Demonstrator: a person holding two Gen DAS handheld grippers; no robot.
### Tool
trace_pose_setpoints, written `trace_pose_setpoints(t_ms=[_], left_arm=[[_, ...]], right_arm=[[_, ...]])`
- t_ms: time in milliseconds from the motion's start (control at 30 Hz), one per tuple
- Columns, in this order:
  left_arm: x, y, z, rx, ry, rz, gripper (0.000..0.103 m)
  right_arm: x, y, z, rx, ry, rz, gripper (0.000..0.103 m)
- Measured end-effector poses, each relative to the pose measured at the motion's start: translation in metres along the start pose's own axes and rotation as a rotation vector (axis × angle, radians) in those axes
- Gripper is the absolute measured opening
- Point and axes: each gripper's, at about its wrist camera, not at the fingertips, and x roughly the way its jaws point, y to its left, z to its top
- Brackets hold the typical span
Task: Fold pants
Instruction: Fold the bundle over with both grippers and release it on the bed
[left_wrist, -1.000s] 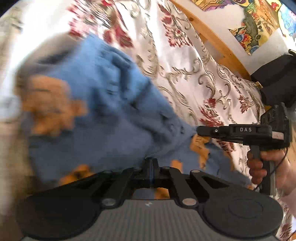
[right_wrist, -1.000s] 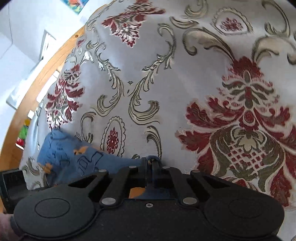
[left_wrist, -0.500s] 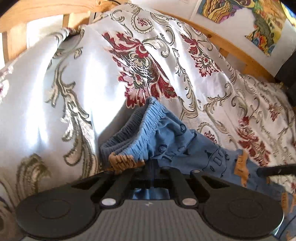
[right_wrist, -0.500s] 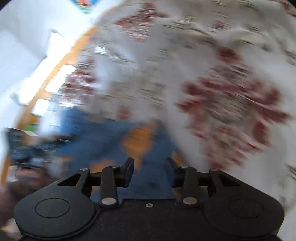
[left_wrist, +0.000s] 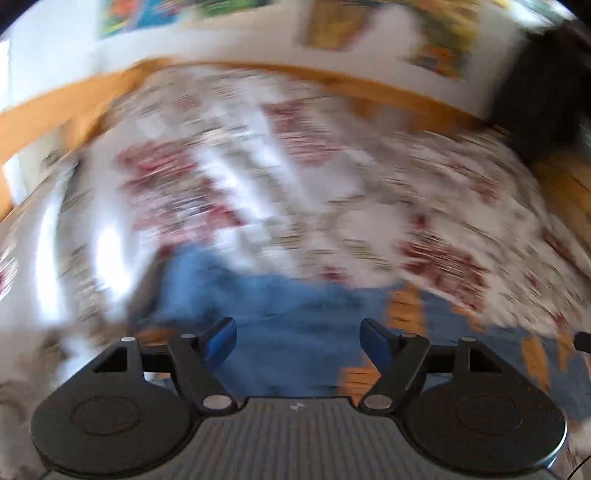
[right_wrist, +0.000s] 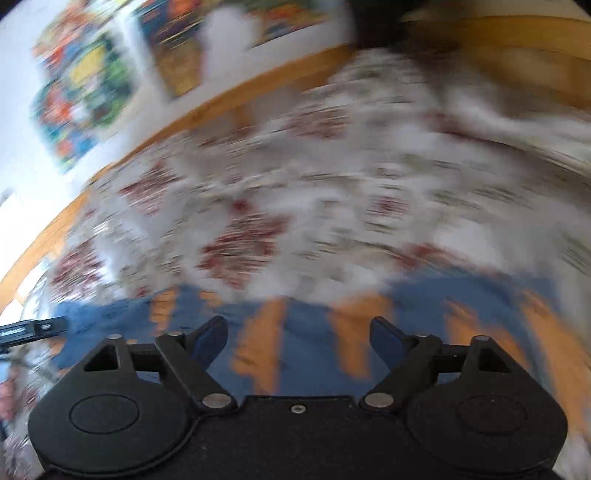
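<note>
Blue cotton pants with orange patches (left_wrist: 295, 314) are seen spread flat on a red-and-cream damask bedspread (left_wrist: 280, 177) just beneath the left gripper (left_wrist: 297, 341) and right gripper (right_wrist: 297, 341), both spread wide and empty, seemingly to let the cloth settle.

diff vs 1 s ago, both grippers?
Both let go. The left gripper and right gripper, each shut on the blue pants a second ago, now stand open and empty, with both cameras swinging. The pants still lie on the floral bedspread.
</note>
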Motion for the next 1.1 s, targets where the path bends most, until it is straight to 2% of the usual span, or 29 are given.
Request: trace_pose_setpoints(t_ms=[100,200,267,400,500,567,667,767,867,933,967,1033,1067,1100], left_arm=[[0.007,-0.051,0.009,0.086,0.013,-0.139,0.085],[0.017,-0.115,0.022,0.201,0.046,-0.311,0.087],[0.02,-0.164,0.03,0.328,0.076,-0.401,0.089],[0.023,-0.258,0.05,0.572,0.219,-0.482,0.089],[0.028,-0.316,0.066,0.664,0.323,-0.499,0.091],[0.037,-0.348,0.071,0.692,0.367,-0.544,0.094],[0.058,-0.385,0.065,0.769,0.36,-0.614,0.094],[0.093,-0.417,0.052,0.843,0.379,-0.705,0.085],[0.131,-0.436,0.038,0.858,0.497,-0.77,0.079],[0.152,-0.441,0.029,0.87,0.555,-0.785,0.077],[0.159,-0.443,0.026,0.881,0.571,-0.794,0.077],[0.169,-0.445,0.02,0.891,0.586,-0.809,0.077],[0.174,-0.445,0.017,0.887,0.591,-0.813,0.077],[0.176,-0.444,0.015,0.879,0.591,-0.817,0.077]], right_arm=[[-0.035,-0.016,-0.029,0.069,-0.078,-0.169,0.095],[-0.057,-0.031,-0.044,0.097,-0.099,-0.247,0.096],[-0.066,-0.042,-0.048,0.128,-0.112,-0.266,0.096],[-0.078,-0.063,-0.052,0.19,-0.155,-0.299,0.098],[-0.083,-0.079,-0.053,0.277,-0.154,-0.289,0.098],[-0.082,-0.092,-0.054,0.373,-0.141,-0.223,0.095],[-0.082,-0.108,-0.057,0.489,-0.129,-0.124,0.089],[-0.08,-0.122,-0.061,0.569,-0.106,-0.105,0.082],[-0.08,-0.129,-0.062,0.601,-0.113,-0.121,0.075],[-0.078,-0.134,-0.063,0.639,-0.126,-0.119,0.072],[-0.077,-0.137,-0.063,0.66,-0.129,-0.116,0.068],[-0.075,-0.14,-0.064,0.681,-0.132,-0.129,0.055],[-0.073,-0.142,-0.065,0.699,-0.129,-0.141,0.045],[-0.071,-0.145,-0.067,0.719,-0.129,-0.148,0.041]])
